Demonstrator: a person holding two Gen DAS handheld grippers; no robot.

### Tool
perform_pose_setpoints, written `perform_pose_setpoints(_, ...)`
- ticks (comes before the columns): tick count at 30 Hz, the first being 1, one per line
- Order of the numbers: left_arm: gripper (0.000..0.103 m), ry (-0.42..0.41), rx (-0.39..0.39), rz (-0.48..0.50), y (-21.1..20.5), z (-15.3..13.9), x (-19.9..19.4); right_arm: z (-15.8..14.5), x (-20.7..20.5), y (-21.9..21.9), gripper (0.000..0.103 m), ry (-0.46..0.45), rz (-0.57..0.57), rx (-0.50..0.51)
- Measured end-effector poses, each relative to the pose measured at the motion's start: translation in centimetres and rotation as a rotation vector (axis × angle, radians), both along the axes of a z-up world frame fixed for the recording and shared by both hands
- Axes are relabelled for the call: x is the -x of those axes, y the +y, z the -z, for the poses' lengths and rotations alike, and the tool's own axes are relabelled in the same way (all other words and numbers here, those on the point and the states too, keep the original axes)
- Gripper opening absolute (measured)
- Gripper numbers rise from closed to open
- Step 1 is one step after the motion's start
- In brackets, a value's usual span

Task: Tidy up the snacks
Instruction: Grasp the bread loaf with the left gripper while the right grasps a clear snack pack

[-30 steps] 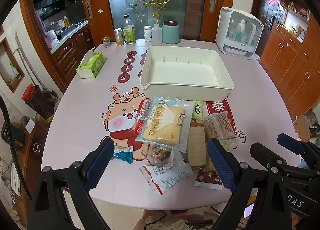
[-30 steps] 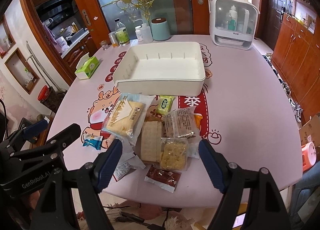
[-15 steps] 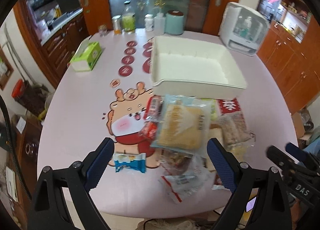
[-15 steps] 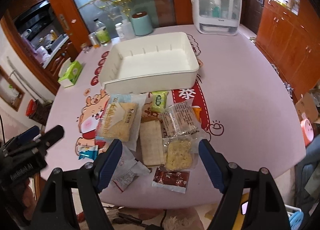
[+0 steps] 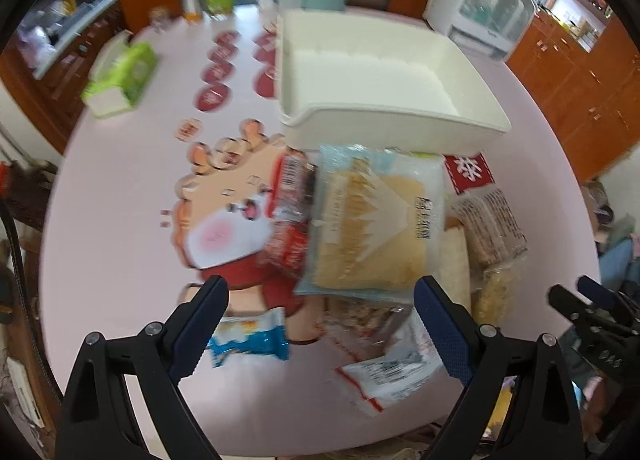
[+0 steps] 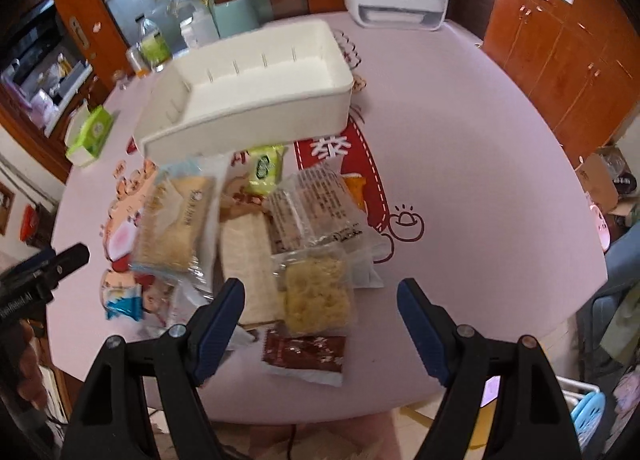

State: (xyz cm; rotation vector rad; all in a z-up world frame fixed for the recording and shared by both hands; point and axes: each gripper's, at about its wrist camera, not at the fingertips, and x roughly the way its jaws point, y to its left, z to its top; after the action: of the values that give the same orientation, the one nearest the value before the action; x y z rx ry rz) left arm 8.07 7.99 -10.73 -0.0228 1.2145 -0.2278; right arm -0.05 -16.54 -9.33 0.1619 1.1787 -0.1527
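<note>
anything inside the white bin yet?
No snacks show in the white bin; its visible floor is bare. The near wall hides the front strip of floor in both views.

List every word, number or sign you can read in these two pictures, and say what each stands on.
"恭": white character on the red printed panel of the pink tablecloth.
"GenRobot.AI", partly blurred: on the black left gripper, seen in the right wrist view.
Too blurred or small to read: print on the large clear cracker packet, the clear biscuit packet, the green packet and the red roundels.
</note>
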Motion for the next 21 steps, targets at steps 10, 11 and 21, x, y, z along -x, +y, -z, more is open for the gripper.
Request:
perform_pose_setpoints(10, 0.093, 0.136, 0.051, 0.023, -4.3, 5.3, -4.2, 3.5, -5.7, -1.4, 0.079, 0.040, -0.114, -0.010)
perform_pose_setpoints(11, 0.093, 0.146, 0.038, 0.025, -4.8, 5.8, -4.5, 3.8, -6.3, -1.4, 0.079, 0.043, -0.129, -0.009)
perform_pose_setpoints(21, 0.100, 0.180, -0.060, -0.014, -8.0, 8.0, -7.2, 9.1, -11.1, -2.2, 0.079, 0.190, -0.264, -0.065)
